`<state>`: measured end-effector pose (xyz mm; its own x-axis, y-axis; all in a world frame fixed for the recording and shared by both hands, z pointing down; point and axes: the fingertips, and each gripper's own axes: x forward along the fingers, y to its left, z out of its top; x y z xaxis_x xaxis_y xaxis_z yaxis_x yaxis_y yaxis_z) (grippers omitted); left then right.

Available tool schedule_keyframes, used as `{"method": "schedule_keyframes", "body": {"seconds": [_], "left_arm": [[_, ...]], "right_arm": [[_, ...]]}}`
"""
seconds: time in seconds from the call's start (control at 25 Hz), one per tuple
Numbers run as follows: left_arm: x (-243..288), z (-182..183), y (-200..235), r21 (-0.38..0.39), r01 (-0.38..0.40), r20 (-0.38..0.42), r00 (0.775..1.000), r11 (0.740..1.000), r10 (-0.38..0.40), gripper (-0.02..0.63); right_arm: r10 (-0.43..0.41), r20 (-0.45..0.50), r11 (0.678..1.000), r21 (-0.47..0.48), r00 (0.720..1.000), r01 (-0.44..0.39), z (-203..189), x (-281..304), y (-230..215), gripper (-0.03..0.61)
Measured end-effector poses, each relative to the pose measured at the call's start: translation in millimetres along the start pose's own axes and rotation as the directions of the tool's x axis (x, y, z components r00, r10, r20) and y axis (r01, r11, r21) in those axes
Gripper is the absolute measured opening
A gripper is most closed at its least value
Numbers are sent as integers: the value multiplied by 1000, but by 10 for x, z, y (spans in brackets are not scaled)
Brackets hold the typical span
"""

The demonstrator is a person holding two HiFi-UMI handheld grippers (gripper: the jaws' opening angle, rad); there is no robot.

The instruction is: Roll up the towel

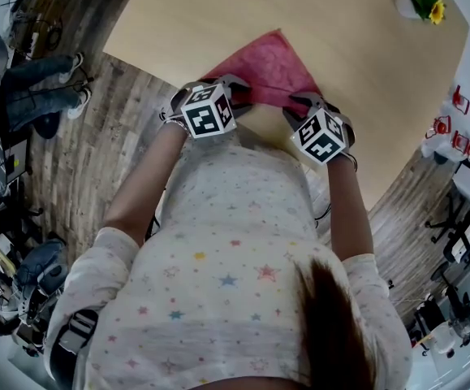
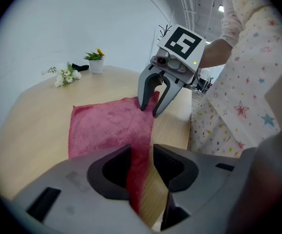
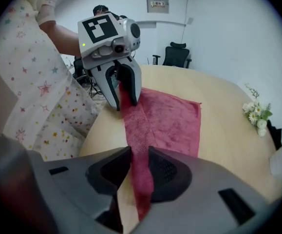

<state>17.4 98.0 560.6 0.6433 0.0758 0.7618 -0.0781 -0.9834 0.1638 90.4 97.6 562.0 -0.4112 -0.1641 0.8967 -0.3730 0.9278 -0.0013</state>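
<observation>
- Head view: looks like the very start of rolling. Pink towel (image 1: 271, 63) spread flat on the surface (image 1: 364, 80), reaching toward 12 o'clock from the left gripper (image 1: 233, 88) and right gripper (image 1: 303, 101) at its near edge.
- Left gripper view: jaws half open, with the raised near edge lying loosely between them.
- Right gripper view: jaws clamped on that same edge, the rest lying at 1 o'clock.
- Next, probably: re-pinch on the left, then turn the edge over toward 12 o'clock, evenly.

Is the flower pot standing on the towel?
No, the flower pot stands on the bare table, well beyond the towel.
</observation>
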Motion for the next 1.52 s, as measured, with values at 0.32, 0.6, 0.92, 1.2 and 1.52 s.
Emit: {"method": "schedule_keyframes", "body": {"seconds": [0.32, 0.6, 0.92, 1.2, 1.52], "left_arm": [[-66, -44, -26, -12, 10, -20, 1000, 1000, -11, 34], [-143, -91, -252, -113, 147, -29, 988, 983, -151, 34], [-144, 5, 75, -227, 141, 13, 990, 964, -142, 34], [-144, 30, 274, -210, 32, 52, 998, 977, -21, 37], [-401, 318, 127, -111, -4, 159, 987, 994, 21, 41]], "right_arm": [[86, -17, 996, 23, 996, -85, -32, -81, 140, 31], [264, 24, 951, 162, 964, -264, -20, -204, 383, 34], [230, 108, 903, 346, 967, -254, -53, -187, 27, 48], [118, 45, 951, 284, 992, -126, -59, -93, -76, 44], [108, 45, 940, 322, 993, -116, -96, -59, -105, 43]]}}
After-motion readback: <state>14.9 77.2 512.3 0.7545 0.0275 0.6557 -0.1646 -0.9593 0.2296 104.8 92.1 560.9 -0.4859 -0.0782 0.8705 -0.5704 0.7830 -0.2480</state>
